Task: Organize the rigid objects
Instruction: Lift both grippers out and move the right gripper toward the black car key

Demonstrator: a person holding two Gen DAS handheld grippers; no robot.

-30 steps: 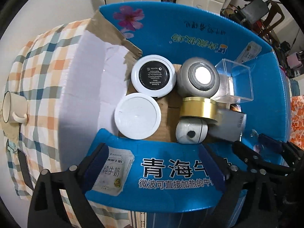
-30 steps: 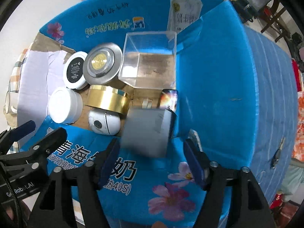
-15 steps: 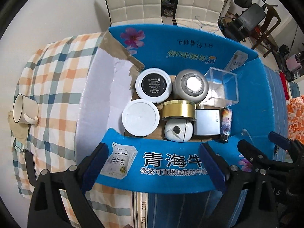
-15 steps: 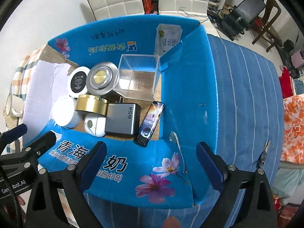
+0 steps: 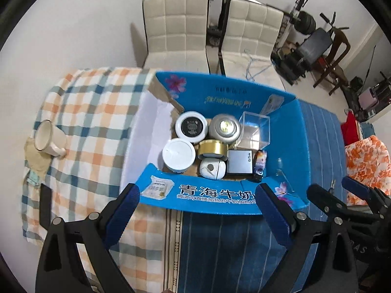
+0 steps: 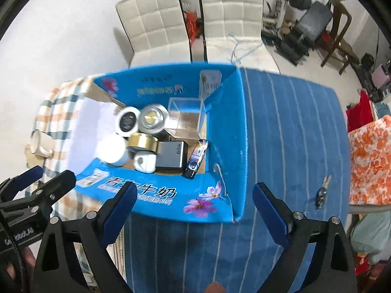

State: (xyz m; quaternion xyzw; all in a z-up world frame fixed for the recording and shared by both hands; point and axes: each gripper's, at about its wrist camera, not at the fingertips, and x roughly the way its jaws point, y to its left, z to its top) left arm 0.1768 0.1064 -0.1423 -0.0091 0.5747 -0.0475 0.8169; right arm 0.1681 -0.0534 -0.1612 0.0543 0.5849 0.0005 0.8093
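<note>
Two white quilted chairs (image 5: 176, 24) stand against a pale wall behind the desk (image 5: 92, 112), which the left wrist view shows draped in an orange, teal and white checked cloth on one side and a blue striped cloth on the other. On the checked cloth a cream ceramic mug (image 5: 48, 138) lies tipped on its side, well apart from the open blue cardboard box (image 5: 220, 195) printed with flowers and white characters. Inside it sit a white round jar with a black label (image 5: 191, 127), a grey round dome with a shiny centre (image 5: 224, 128), a clear square plastic case (image 5: 255, 129), a plain white round lid (image 5: 179, 155), a gold metallic ring-shaped tin (image 5: 212, 148), a small white rounded device (image 5: 211, 168), a flat grey rectangular box (image 5: 240, 162) and a slim dark tube (image 5: 259, 164). The left gripper (image 5: 198, 206) hangs before the box's near wall, its blue-padded fingers (image 5: 127, 200) spread wide and holding nothing.

From the right wrist, the same box (image 6: 227, 146) appears further left, and this view alone shows a small metal key bunch (image 6: 322, 191) lying on the striped cloth, well apart from the box. The grey box (image 6: 172, 155) and tube (image 6: 196, 158) lie side by side near the right wall. The right gripper (image 6: 193, 206) also has its fingers (image 6: 267, 205) wide apart, empty.
</note>
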